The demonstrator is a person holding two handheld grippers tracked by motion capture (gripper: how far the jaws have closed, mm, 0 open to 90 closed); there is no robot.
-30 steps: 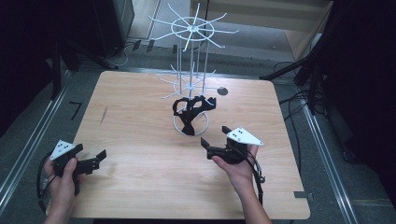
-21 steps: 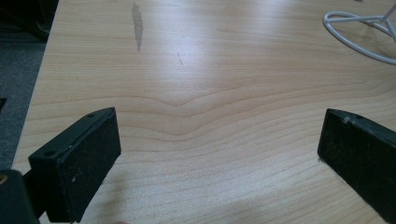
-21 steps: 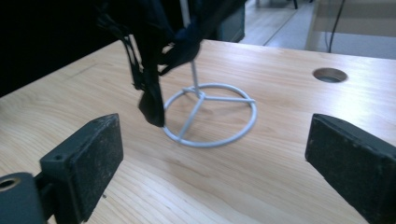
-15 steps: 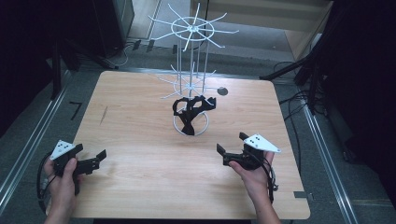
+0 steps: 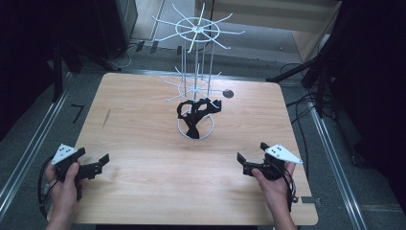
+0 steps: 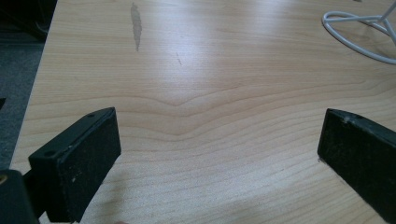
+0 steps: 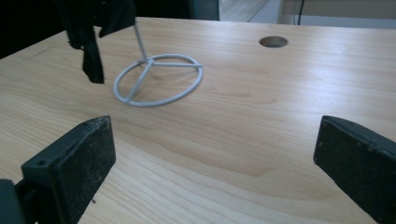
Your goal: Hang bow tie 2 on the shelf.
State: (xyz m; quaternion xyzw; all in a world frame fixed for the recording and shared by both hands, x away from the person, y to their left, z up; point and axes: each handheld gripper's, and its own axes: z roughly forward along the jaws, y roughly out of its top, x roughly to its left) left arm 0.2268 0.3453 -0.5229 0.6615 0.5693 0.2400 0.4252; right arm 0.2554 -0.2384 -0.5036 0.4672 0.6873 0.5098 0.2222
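Observation:
A white wire rack [image 5: 195, 81] with spoked tiers stands on a ring base [image 5: 210, 130] at the table's middle. A black strappy item [image 5: 196, 110] hangs from its lower tier and dangles to the base. My left gripper [image 5: 95, 157] rests at the near left corner, open, with bare wood between its jaws [image 6: 217, 149]. My right gripper [image 5: 251, 152] is at the near right, well short of the rack. Its jaws have just been opening and now stand open with nothing between them [image 7: 215, 158]. The right gripper view looks at the ring base [image 7: 148, 61] and the black item [image 7: 91, 56].
A round hole [image 5: 228, 93] pierces the wooden table [image 5: 143, 201] behind the rack on the right. A dark streak [image 5: 106, 117] marks the wood at the left. Cables and metal rails run along the floor beside both table sides.
My right hand has drawn back from near the rack base to the right and toward the near edge, sinking a little. The left hand has stayed put.

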